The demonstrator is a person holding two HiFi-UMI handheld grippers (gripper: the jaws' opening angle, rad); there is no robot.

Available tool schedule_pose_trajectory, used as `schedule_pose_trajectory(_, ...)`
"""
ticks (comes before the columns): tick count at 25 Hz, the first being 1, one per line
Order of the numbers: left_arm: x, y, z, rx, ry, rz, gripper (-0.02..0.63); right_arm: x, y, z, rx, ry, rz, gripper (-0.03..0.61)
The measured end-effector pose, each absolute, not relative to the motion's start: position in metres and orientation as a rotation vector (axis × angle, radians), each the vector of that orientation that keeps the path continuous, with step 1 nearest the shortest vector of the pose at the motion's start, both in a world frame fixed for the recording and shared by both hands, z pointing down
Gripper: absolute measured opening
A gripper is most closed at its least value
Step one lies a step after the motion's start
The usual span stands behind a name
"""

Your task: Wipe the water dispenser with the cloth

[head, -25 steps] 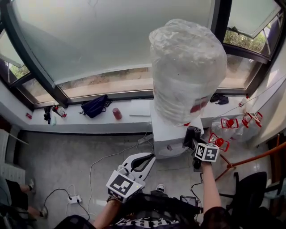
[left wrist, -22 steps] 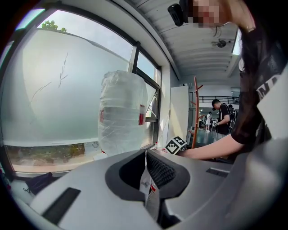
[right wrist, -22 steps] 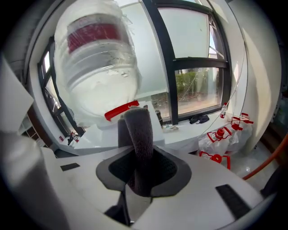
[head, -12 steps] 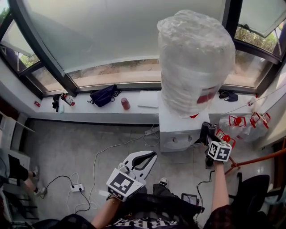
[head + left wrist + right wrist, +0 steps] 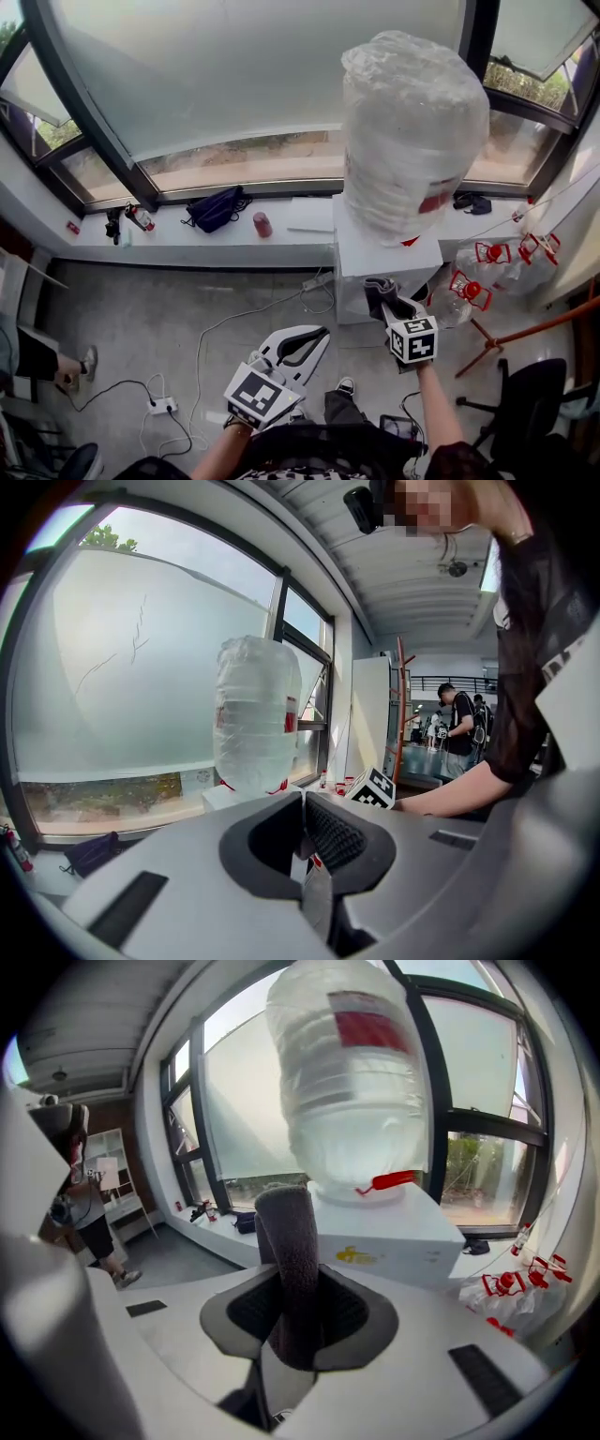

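Beneath the wide window (image 5: pixel 253 75) stands the water dispenser (image 5: pixel 361 272), directly ahead of the right tool (image 5: pixel 392 302), which is clamped on the upright cloth (image 5: pixel 292 1260); the left tool (image 5: pixel 302 339), closed and empty, hangs lower, farther off.

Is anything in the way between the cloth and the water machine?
No, nothing visible. The right gripper holds the dark grey fuzzy cloth up near the white box-shaped water dispenser, with only open air between them.

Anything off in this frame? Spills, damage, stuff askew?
No spill or damage visible. Only clutter: clear red-capped bottles lie heaped beside the dispenser, and a cable trails across the floor.
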State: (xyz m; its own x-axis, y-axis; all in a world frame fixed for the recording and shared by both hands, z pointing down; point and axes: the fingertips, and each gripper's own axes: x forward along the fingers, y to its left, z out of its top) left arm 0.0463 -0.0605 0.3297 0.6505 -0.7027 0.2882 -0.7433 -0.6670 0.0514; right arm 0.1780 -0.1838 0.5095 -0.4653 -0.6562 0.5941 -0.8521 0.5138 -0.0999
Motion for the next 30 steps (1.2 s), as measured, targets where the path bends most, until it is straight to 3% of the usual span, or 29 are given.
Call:
schedule_pose_trajectory(8, 0.015, -0.033, 0.357, 2.717, -1.159, 0.35, 0.021, 0.097, -0.167, 0.536, 1.134, -2.29, 0.442, 0.104)
schedule_pose_trajectory(15, 0.023, -0.032, 0.393, 2.764, -1.103, 0.422, 0.021, 0.091, -0.19, 0.569, 1.158, -2.265, 0.387, 0.104)
schedule_pose_trajectory(22, 0.05, -0.041, 0.431, 2.762, -1.024, 0.457, 0.021, 0.132, -0.223, 0.587, 1.247, -2.243, 0.338, 0.104)
schedule_pose_trajectory(30, 0.087, -0.062, 0.443, 2.776, -0.968, 0.442, 0.021, 0.243, -0.247, 0.596, 1.418, -2.111, 0.328, 0.104)
